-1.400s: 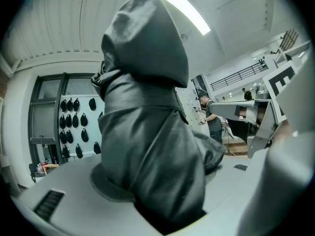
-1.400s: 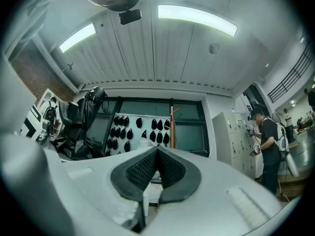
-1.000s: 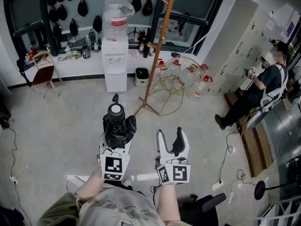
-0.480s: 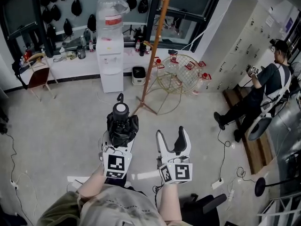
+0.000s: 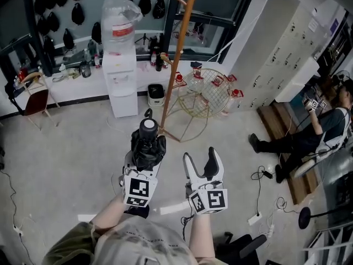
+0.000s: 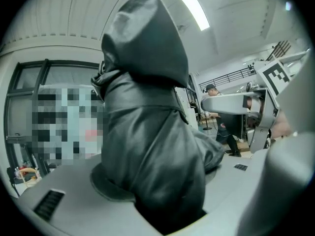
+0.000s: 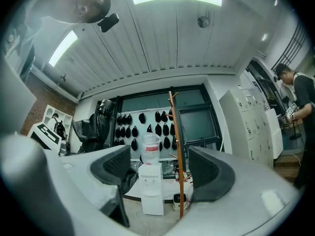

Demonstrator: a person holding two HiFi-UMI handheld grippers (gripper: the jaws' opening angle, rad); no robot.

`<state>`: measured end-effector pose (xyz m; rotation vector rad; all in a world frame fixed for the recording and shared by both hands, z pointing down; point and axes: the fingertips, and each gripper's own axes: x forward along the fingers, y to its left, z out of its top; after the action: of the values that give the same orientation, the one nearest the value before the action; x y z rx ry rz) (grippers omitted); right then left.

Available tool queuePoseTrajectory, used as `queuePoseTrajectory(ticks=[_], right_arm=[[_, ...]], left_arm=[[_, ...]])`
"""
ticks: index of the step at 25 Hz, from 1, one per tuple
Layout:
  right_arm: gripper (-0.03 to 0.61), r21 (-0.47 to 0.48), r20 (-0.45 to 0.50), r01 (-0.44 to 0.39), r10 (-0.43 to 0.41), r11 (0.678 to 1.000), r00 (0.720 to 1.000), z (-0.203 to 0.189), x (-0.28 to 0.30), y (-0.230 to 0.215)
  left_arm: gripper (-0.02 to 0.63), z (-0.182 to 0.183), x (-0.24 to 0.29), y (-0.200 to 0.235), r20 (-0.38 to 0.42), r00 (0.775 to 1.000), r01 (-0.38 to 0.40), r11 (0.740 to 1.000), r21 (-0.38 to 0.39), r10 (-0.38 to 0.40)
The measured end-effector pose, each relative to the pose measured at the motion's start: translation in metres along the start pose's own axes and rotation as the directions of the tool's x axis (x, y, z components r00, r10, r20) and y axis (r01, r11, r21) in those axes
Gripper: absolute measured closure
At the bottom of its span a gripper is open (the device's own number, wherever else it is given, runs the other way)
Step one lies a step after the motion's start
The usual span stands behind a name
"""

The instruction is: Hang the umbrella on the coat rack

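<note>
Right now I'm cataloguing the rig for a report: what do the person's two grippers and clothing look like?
Both the left gripper and right gripper have white moulded bodies with two curved jaws; dark ribbed pads line the right one's. Each carries a white cube printed with black square markers. The person wears a grey top with an olive sleeve; the forearms are uncovered.
</note>
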<state>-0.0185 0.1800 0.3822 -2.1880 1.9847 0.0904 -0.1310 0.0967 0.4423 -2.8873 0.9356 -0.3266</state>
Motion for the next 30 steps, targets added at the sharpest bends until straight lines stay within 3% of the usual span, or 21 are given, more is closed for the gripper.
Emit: queuePoseTrajectory(ticks=[10,21,25,30], right_arm=[[0.216,0.028,0.030,-0.029,0.028,0.999,0.999,-0.002,0.097,-0.025],[0.215,0.097,0.026,-0.169,0.168,0.981,0.986,-0.006,0.166,-0.033],[0.215,0.130,0.019,-0.261,0.261,0.957,0.965,-0.006,0.185,-0.037],[0.215,0.176,0.011,-0.403,0.408,0.898,0.913,-0.013,0.207,-0.045]], left_arm=[[0.364,0.016,0.092,0.051,0.014,0.998,0.054,0.998,0.035,-0.054],[0.364,0.003,0.161,0.080,-0.034,0.993,0.113,0.993,0.047,-0.111],[0.364,-0.005,0.183,0.074,-0.060,0.990,0.132,0.990,0.049,-0.129],[0.362,-0.016,0.214,0.062,-0.086,0.989,0.122,0.991,0.046,-0.118]])
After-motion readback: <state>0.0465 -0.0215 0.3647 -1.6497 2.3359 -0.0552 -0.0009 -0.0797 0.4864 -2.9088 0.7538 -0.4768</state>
